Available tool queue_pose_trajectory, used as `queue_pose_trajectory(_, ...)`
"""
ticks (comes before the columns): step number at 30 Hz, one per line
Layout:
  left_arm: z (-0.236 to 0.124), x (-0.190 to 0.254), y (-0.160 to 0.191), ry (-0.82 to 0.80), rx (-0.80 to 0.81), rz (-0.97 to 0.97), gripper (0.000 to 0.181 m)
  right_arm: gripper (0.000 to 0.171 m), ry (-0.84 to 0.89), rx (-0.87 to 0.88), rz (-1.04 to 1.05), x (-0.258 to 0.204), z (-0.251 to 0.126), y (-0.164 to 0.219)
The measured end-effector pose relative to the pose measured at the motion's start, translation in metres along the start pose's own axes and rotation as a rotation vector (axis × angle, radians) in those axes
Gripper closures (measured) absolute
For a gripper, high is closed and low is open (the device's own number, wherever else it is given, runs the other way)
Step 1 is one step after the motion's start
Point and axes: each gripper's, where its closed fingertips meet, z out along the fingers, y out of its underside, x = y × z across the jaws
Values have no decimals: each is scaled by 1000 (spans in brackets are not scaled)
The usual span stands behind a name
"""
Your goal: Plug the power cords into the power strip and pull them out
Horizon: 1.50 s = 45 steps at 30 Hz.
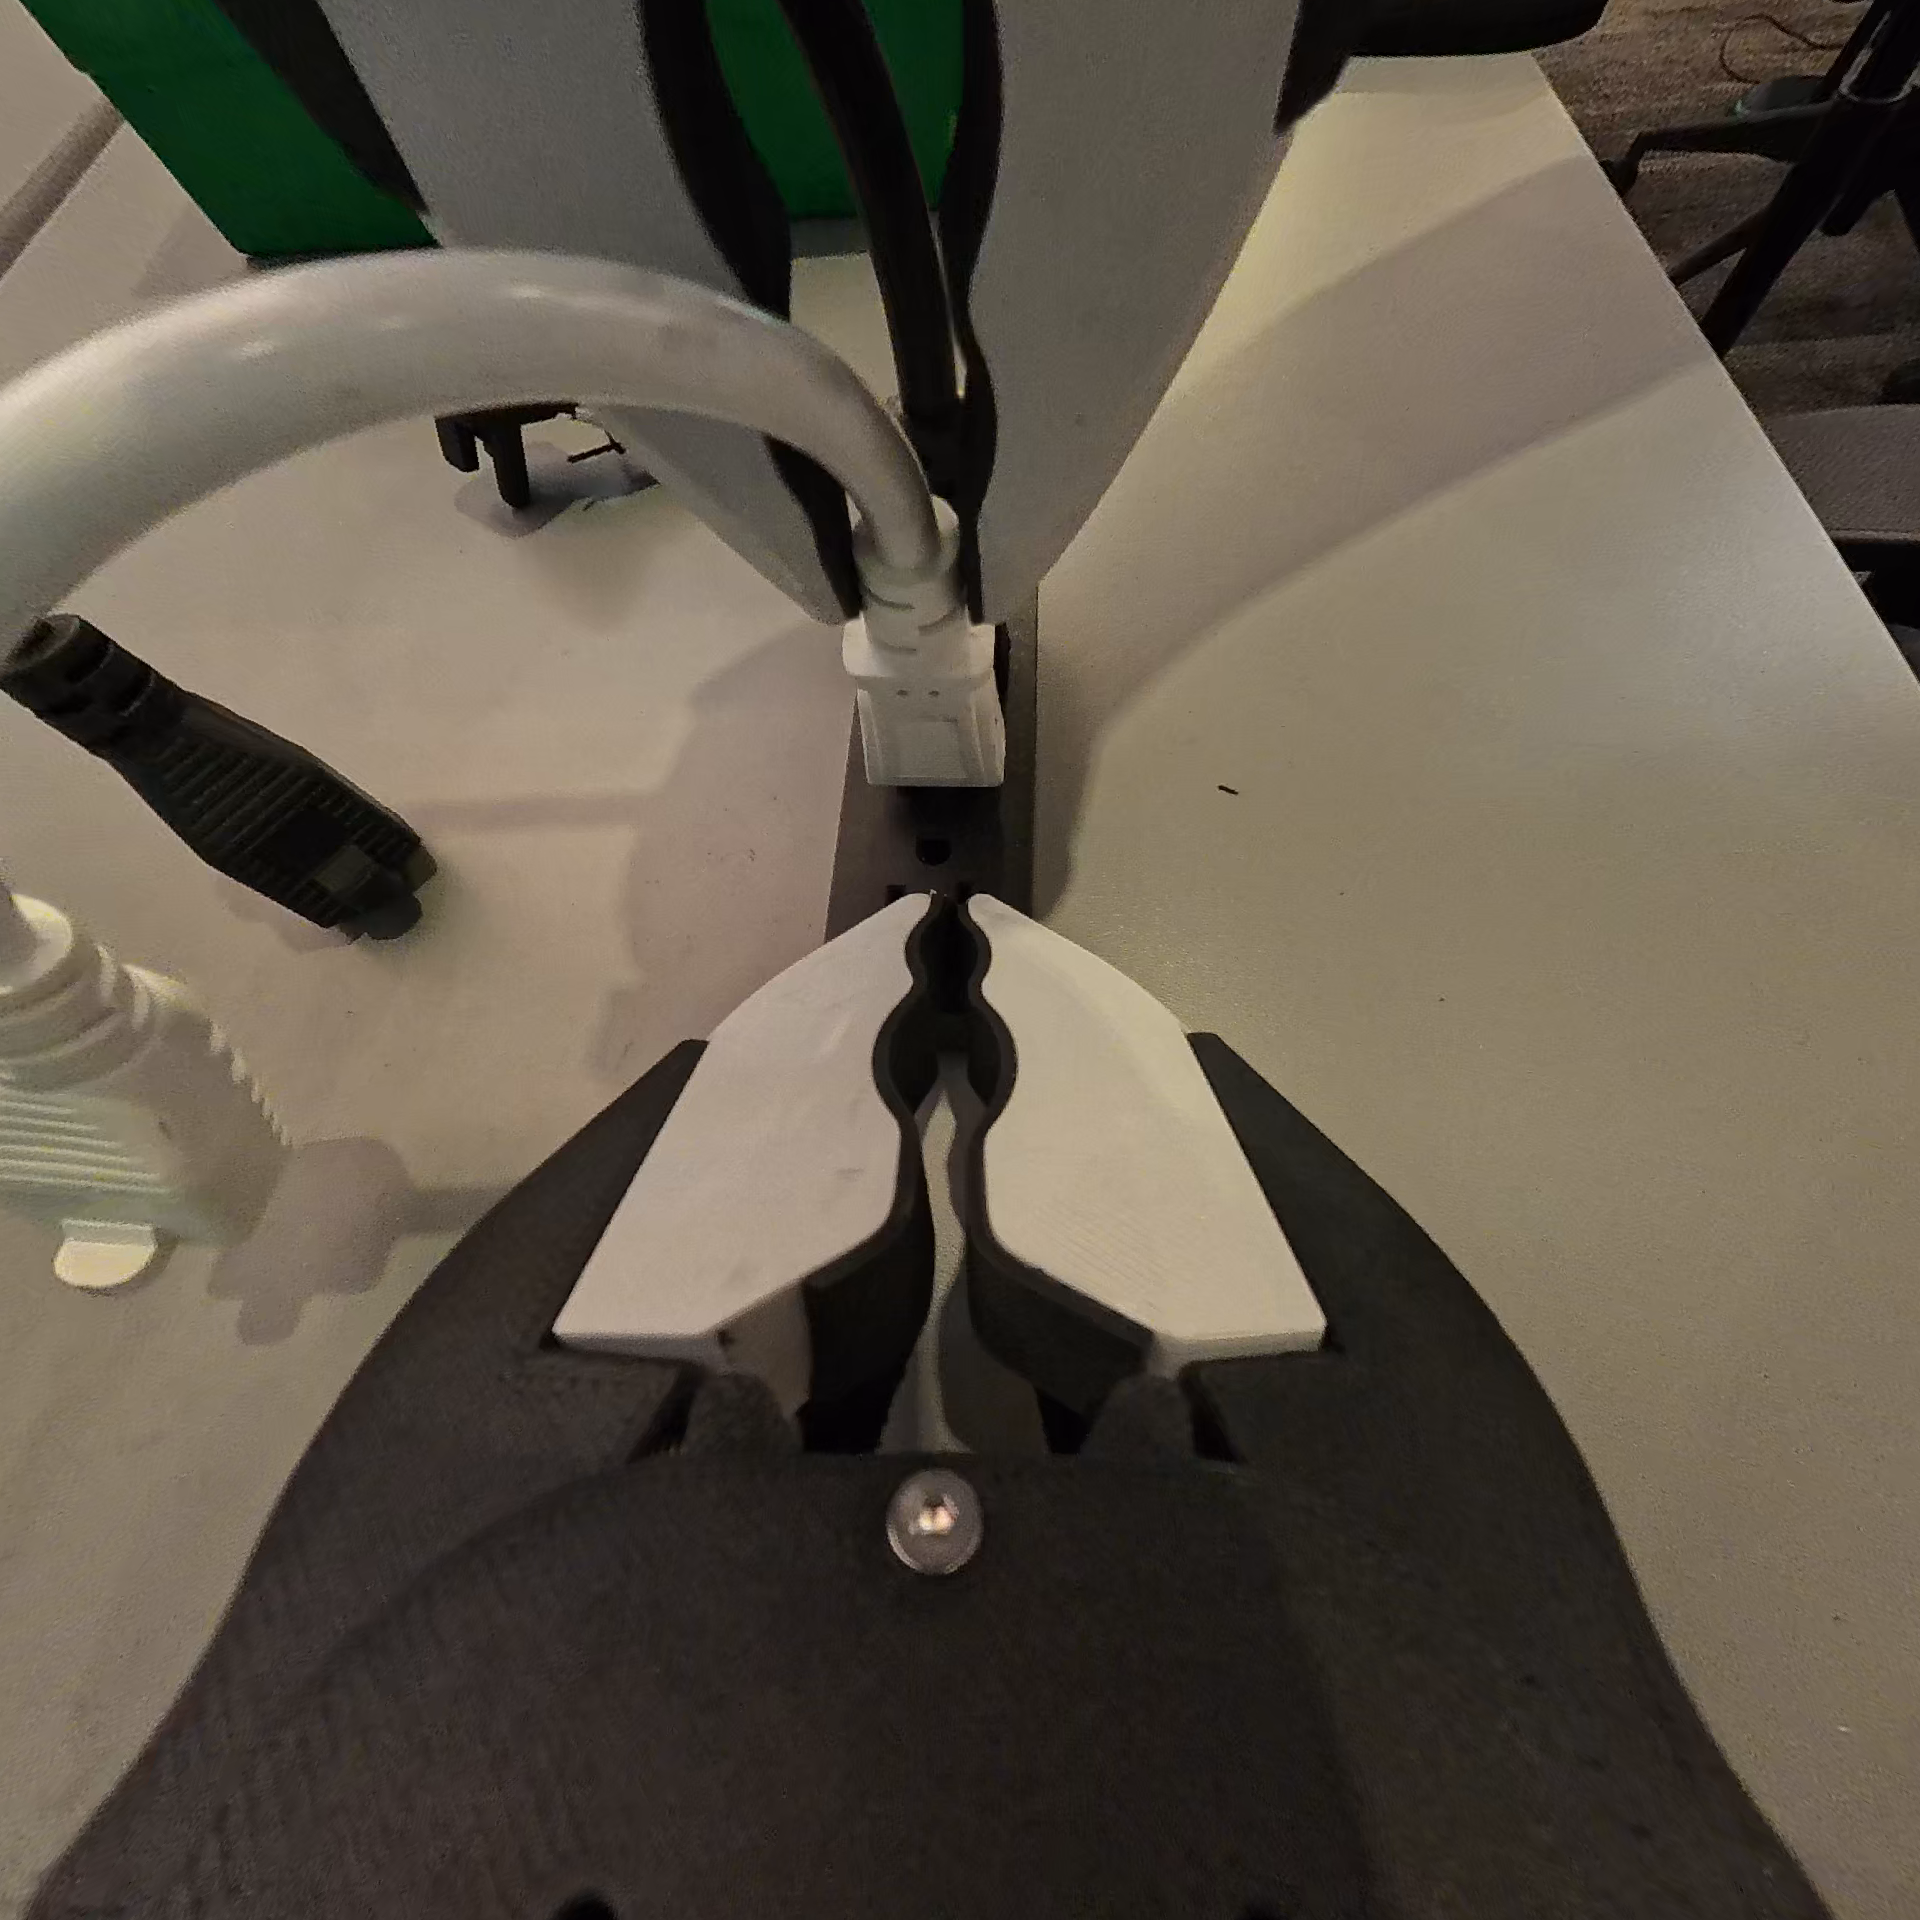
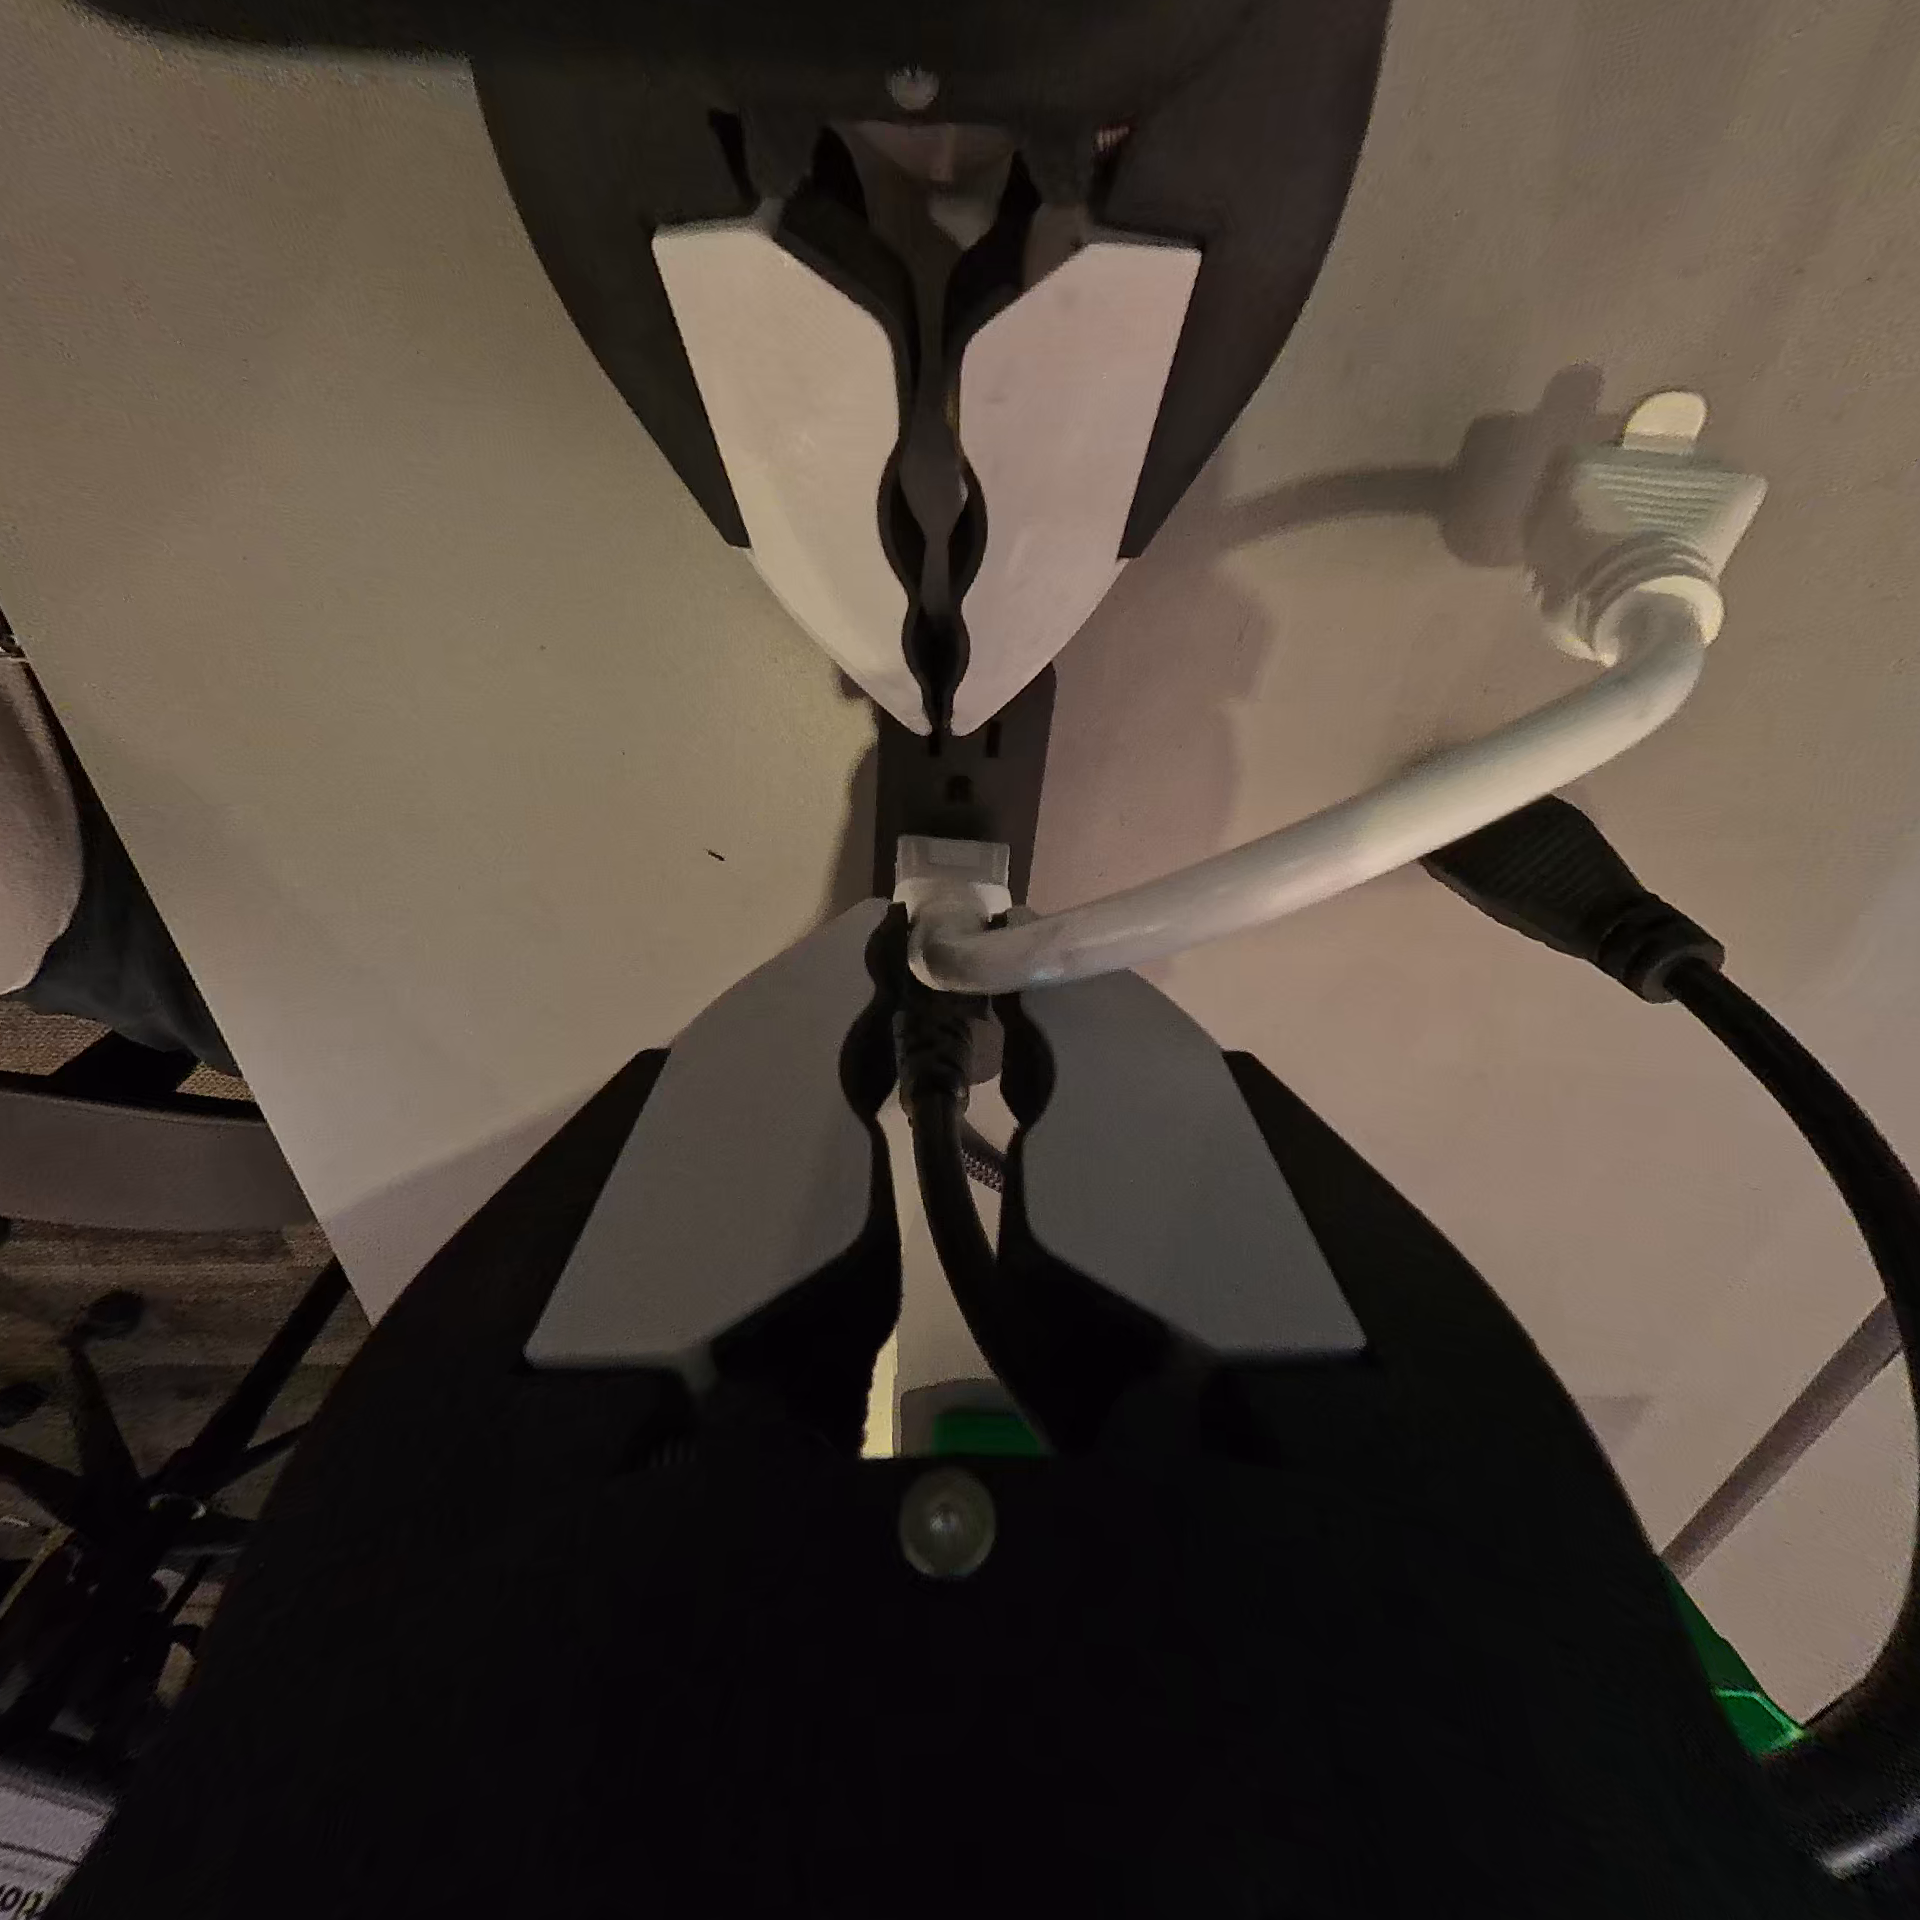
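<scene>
**2 grippers nose to nose over 1 power strip**

Quick count first: 1 dark power strip (image 1: 940, 831), 2 cords (1 white, 1 black), and 2 grippers facing each other along the strip. It lies flat out on the pale bench (image 1: 1403, 831), well in from the edge that shows on the right of the left wrist view.

The white cord (image 1: 312, 353) has 2 ends showing. Its small white plug (image 1: 928, 717) stands in the strip, and its bigger ribbed plug (image 1: 94, 1132) lies loose on the bench off to one side. The black cord (image 2: 1818, 1195) has a loose black plug (image 1: 260, 800) lying on the bench near that ribbed one, not in any socket.

The left gripper (image 1: 945, 909) is squeezed nearly together, only a thin wavy slit between its white fingers (image 1: 800, 1122), gripping nothing. Its tips sit right over the strip's bare sockets, just short of the white plug; can't tell if they touch the strip.

The right gripper (image 2: 945, 925) is at the strip's other end, tips up against the white plug's cord end. There's a moderate gap between its fingers, with a black cable (image 2: 935, 1122) running through it. Whether it's actually pinching that cable, I can't tell.
</scene>
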Motion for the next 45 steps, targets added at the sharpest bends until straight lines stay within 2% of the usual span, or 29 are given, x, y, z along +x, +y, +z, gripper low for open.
queue_pose_trajectory(11, 0, 0, 0, 1, 0, 2, 181, 154, 35, -35, -14, 0, 7, 2)
queue_pose_trajectory(16, 0, 2, 0, 12, 0, -7, 181, 154, 40, -56, 43, -2, 8, 3)
queue_pose_trajectory(27, 0, 3, 0, 21, 1, -6, 181, 154, 69, 54, 100, -3, 11, 3)
queue_pose_trajectory(34, 0, 3, 0, 24, 1, -10, 181, 154, 98, 23, 87, -4, 12, 2)
queue_pose_trajectory(43, -3, 4, -2, 47, 17, -32, 181, 154, 100, 157, 43, -4, 11, 1)
queue_pose_trajectory(45, -5, 1, -9, 34, 64, -55, 171, 154, 156, 191, -31, -3, 10, 1)
